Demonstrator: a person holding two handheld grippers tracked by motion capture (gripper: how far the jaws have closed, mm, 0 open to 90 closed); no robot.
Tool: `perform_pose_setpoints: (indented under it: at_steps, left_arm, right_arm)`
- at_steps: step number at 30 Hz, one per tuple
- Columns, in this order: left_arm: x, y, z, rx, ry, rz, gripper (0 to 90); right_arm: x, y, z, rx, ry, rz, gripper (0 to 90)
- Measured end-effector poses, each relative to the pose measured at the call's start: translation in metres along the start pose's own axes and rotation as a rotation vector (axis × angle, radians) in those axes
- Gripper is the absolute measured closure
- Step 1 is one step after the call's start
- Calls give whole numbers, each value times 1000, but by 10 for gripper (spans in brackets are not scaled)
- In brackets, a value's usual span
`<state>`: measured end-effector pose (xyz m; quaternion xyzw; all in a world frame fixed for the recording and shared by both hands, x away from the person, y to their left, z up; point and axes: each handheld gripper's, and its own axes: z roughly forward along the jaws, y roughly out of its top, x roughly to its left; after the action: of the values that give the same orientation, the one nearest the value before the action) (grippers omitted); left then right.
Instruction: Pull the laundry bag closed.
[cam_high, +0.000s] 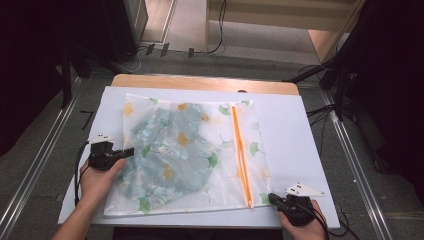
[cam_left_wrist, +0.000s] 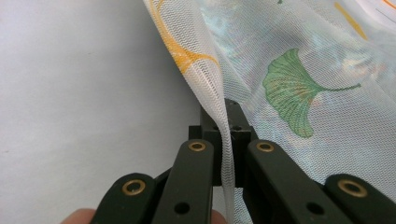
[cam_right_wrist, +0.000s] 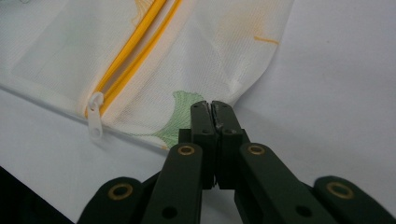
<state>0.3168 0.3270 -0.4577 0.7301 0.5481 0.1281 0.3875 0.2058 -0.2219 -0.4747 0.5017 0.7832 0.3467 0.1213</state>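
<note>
Right gripper (cam_high: 274, 199) jaws together beside mesh bag (cam_high: 187, 155), left gripper (cam_high: 128, 151) clamping bag's edge, patterned fabric (cam_high: 165, 150) inside, orange zipper (cam_high: 241, 152).

1. The mesh bag (cam_high: 190, 150) is thin, see-through white netting, finely woven (leaf prints in green and yellow).
2. Its orange zipper (cam_right_wrist: 126, 60) carries a glossy white plastic pull (cam_right_wrist: 95, 122).
3. The table cover (cam_high: 285, 130) looks smooth and matt.
4. The left gripper (cam_left_wrist: 223, 126) is matt black with brass-coloured rivets.

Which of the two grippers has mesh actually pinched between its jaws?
The left gripper: the mesh bag edge runs between its closed jaws. The right gripper is shut beside the bag's corner, holding nothing.
</note>
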Motion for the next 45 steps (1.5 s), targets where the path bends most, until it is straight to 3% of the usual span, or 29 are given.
perform_pose_setpoints:
  at_steps: [5,17,20,38,41,45]
  left_arm:
    - [-3,5,9,2,9,-4,900]
    - [-6,2,8,0,8,11,900]
    - [-7,1,5,10,18,42,900]
    - [-3,2,5,-19,52,31,900]
    - [-3,5,5,-27,69,53,900]
    - [-2,5,6,-30,72,45,900]
  right_arm:
    - [3,-1,-1,12,-27,-39,900]
    - [1,-4,-6,29,-26,-39,900]
    - [2,-6,-9,37,-12,-45,900]
    - [1,-9,-9,46,51,-50,900]
    - [7,-10,-10,56,76,-65,900]
    - [11,-11,-10,59,70,-84,900]
